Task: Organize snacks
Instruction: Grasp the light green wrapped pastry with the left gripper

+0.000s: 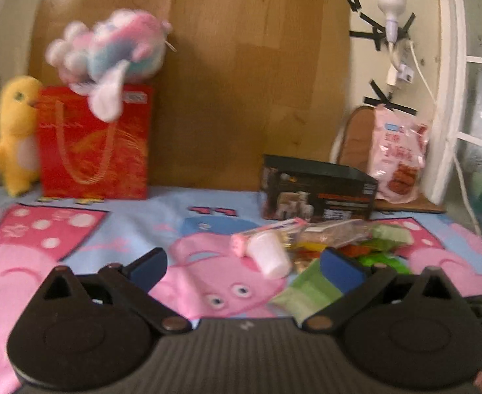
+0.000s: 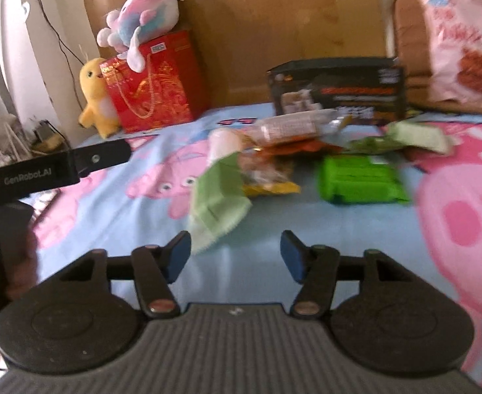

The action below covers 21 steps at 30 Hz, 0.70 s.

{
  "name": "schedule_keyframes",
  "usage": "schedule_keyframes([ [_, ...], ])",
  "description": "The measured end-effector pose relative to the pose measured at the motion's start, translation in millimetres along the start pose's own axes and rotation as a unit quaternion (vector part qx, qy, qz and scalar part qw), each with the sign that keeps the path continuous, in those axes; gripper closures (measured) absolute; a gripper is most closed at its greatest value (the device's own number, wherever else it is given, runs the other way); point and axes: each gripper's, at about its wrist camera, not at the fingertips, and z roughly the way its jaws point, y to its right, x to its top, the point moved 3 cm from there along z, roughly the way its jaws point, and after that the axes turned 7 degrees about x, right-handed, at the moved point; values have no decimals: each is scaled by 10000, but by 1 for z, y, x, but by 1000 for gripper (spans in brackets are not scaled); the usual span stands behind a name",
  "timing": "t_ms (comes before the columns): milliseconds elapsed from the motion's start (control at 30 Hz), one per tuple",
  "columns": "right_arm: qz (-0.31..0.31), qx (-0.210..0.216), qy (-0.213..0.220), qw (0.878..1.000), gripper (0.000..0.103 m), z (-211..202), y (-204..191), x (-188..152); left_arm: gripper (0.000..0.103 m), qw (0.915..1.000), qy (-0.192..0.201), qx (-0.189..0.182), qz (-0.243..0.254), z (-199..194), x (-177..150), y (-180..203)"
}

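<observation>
A heap of small snacks lies on the cartoon-pig sheet: a pale green packet [image 2: 219, 197] [image 1: 309, 290], a bright green pack [image 2: 360, 180], a white cup [image 1: 268, 252], a clear-wrapped bar [image 2: 290, 126] and orange and yellow packets [image 2: 273, 187]. A dark box [image 1: 318, 190] [image 2: 337, 87] stands behind the heap. My left gripper [image 1: 244, 262] is open and empty, just short of the heap, its right finger over the pale green packet. My right gripper [image 2: 236, 257] is open and empty, near the pale green packet's front corner. The left gripper's body [image 2: 53, 167] shows at the left of the right wrist view.
A red gift bag [image 1: 96, 144] [image 2: 152, 82] stands at the back left with a pastel plush [image 1: 116, 49] on it and a yellow duck plush [image 1: 12, 134] beside it. A pink snack bag [image 1: 398, 154] [image 2: 464, 42] leans at the back right. A wooden board [image 1: 241, 65] backs the bed.
</observation>
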Motion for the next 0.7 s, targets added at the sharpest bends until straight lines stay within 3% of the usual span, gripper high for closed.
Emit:
schedule_keyframes([
  [100,290,164,-220,9992,48,18,4,5,0,9974,-485,-533,-82,27,5,5],
  [200,250,238,-251,9991,57,23,2,9,1,9873,-1117,-1042,-425,57,4,8],
  [267,264,341,-302,9986,65,21,3,8,17,9768,-1559,-1314,-656,73,-3,12],
  [300,255,369,-335,9984,71,19,6,7,33,9691,-1778,-1539,-747,78,-8,15],
  [333,237,382,-356,9984,79,16,7,6,34,9649,-1899,-1632,-794,79,-11,19],
  [367,211,357,-354,9985,82,11,10,4,36,9679,-1812,-1594,-699,76,-13,24],
  [500,285,308,-305,9987,82,-15,36,-5,36,9649,-1846,-1798,-507,57,-25,52],
  [567,316,15,-142,9994,80,-35,51,-11,36,9629,-1889,-1861,-491,49,-29,66],
  [633,278,-324,29,9991,78,-50,63,-15,37,9469,-2154,-2332,-515,41,-36,83],
  [700,284,-427,201,9985,73,-66,72,-20,31,9442,-2207,-2401,-468,33,-37,93],
])
